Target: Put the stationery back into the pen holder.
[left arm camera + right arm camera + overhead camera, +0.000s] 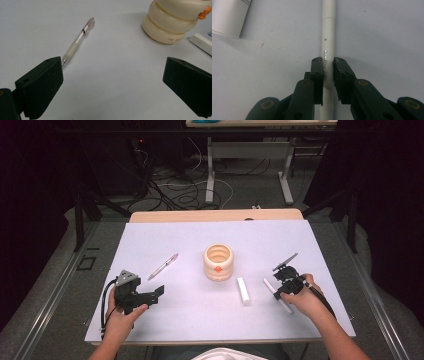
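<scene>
A white marker pen (329, 37) lies on the white table, and my right gripper (328, 71) is shut on its barrel, one jaw at each side. From above, that marker (279, 297) runs diagonally under the right gripper (285, 287) at the right. My left gripper (159, 292) rests at the front left, jaws wide open (110, 82) over bare table. A clear pen with a pink cap (78, 38) lies just beyond its left jaw, also seen as the pen (163, 266) left of centre. A cream ribbed cup (218, 262) with an orange dot stands mid-table.
A short white block (243, 290) lies between the cup and the right gripper; its end (229, 15) shows at the upper left of the right gripper view. The cream cup (172, 20) and block (201, 43) sit to the left gripper's far right. The table's front edge (215, 340) is near my hands.
</scene>
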The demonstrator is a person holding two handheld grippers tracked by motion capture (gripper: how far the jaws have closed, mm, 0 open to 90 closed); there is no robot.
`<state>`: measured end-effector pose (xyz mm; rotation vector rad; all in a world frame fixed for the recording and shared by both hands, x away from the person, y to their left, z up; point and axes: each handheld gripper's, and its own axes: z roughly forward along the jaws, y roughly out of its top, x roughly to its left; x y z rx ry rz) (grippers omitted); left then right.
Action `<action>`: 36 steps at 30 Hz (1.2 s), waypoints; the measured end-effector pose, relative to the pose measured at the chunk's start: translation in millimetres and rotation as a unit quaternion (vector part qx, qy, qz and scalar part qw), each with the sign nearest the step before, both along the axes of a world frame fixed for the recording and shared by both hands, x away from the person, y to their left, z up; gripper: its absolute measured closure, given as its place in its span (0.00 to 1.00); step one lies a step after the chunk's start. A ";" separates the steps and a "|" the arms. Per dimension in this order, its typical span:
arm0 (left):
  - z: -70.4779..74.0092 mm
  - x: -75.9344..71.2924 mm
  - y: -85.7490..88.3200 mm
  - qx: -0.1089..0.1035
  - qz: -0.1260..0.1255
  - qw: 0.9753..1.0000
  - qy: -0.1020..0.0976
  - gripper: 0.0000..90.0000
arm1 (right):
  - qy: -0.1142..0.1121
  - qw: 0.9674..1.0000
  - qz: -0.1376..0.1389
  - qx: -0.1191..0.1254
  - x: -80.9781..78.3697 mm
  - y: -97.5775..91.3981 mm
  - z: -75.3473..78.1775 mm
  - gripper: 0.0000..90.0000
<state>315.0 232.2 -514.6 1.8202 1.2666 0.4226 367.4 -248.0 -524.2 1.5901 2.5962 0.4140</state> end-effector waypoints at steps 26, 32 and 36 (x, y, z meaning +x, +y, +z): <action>-1.3 0.5 -0.5 0.002 0.000 1.000 0.003 0.04 | -0.018 0.999 0.002 0.035 -3.5 4.5 16.0 0.88; -1.1 0.5 0.4 -0.001 0.000 1.000 0.005 0.05 | -0.070 0.995 0.008 0.078 -5.2 6.8 14.6 0.88; -0.9 -0.2 0.7 -0.007 0.001 1.000 0.004 0.08 | -0.070 0.994 0.025 0.075 -6.4 9.7 18.6 0.88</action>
